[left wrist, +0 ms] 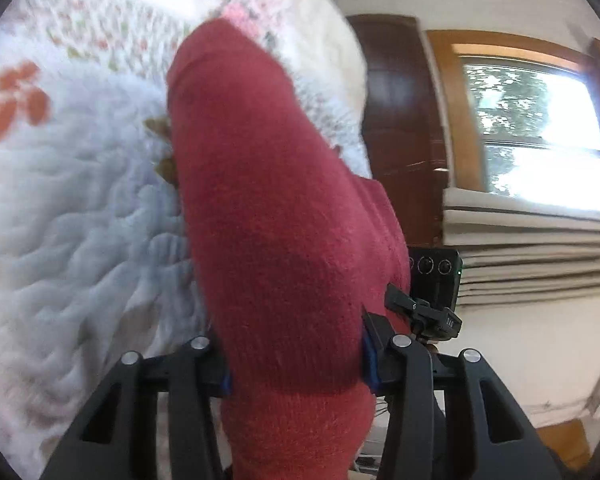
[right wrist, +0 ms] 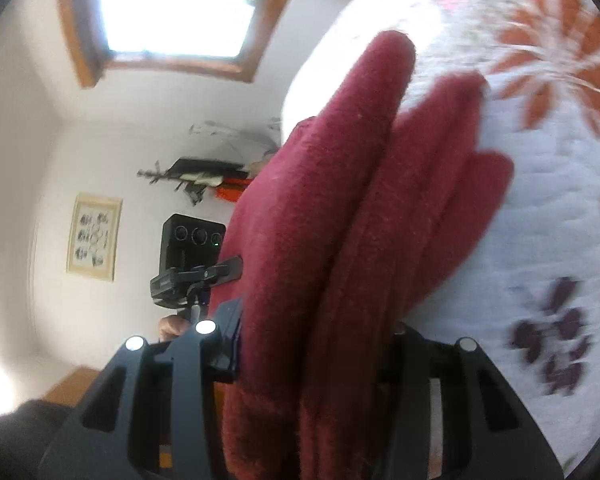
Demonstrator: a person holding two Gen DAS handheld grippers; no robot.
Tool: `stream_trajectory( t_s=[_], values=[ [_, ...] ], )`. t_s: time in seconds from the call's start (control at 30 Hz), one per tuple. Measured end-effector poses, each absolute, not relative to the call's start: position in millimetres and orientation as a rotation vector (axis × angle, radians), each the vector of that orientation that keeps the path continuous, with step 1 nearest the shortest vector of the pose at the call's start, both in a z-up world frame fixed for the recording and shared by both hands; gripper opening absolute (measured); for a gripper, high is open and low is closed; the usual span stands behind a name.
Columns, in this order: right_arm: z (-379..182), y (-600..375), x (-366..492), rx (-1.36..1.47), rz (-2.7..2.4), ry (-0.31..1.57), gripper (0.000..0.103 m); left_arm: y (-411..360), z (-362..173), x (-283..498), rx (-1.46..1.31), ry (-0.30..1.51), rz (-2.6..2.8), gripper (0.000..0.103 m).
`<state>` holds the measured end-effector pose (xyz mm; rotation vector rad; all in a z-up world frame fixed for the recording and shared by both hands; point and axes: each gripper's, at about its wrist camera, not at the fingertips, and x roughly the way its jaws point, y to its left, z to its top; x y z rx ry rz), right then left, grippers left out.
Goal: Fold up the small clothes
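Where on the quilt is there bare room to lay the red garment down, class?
Left wrist view: bare white quilt lies left of the red garment, below the orange flower. Right wrist view: a free patch sits right of the garment, between the orange flower and the purple flower. It is crowded between the fingers of both grippers, filled with fabric.

A home bedroom: floral quilted bedspread (left wrist: 80, 220), wood-framed window (left wrist: 540, 132), framed print (right wrist: 94, 236) on white wall.
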<state>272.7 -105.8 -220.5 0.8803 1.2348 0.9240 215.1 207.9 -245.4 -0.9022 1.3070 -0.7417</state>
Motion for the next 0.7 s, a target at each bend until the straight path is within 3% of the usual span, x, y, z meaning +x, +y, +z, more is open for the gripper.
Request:
stream_trajectory(
  t_s=[0.13,0.23,0.3,0.37,0.4,0.47,0.53,0.6,0.7],
  values=[
    [-221.5,-35.9,249.8,0.831,0.995,1.289,0.041,264.6,-239.1,172.8,-0.930,1.276,-0.690,0.046],
    [-251.4,10.9,227.1,0.785,0.990,1.401,0.043,305.2,-270.8,131.3,-0.954,1.315,-0.604,0.047],
    [-271.4,31.4,214.3,0.707,0.920,1.486,0.054,319.3,-307.2,113.1,-0.984,1.373,-0.533,0.052],
    [-273.5,35.0,207.4,0.653,0.881,1.509,0.060,323.9,-328.0,102.6,-0.968,1.418,-0.476,0.068],
    [-263.0,27.6,206.4,0.654,0.869,1.491,0.063,323.9,-328.4,99.7,-0.984,1.413,-0.480,0.069],
    [-239.4,10.4,210.4,0.690,0.839,1.427,0.073,326.9,-315.4,93.8,-0.982,1.365,-0.503,0.072],
    [-222.4,-6.2,222.0,0.685,0.774,1.375,0.075,330.9,-294.4,88.2,-0.915,1.316,-0.478,0.074],
    [-208.4,-8.7,234.2,0.649,0.751,1.327,0.075,330.5,-263.0,80.3,-0.799,1.232,-0.450,0.074],
    [-207.5,3.9,248.7,0.605,0.773,1.305,0.065,311.0,-225.1,67.6,-0.751,1.128,-0.572,0.074]
  ],
)
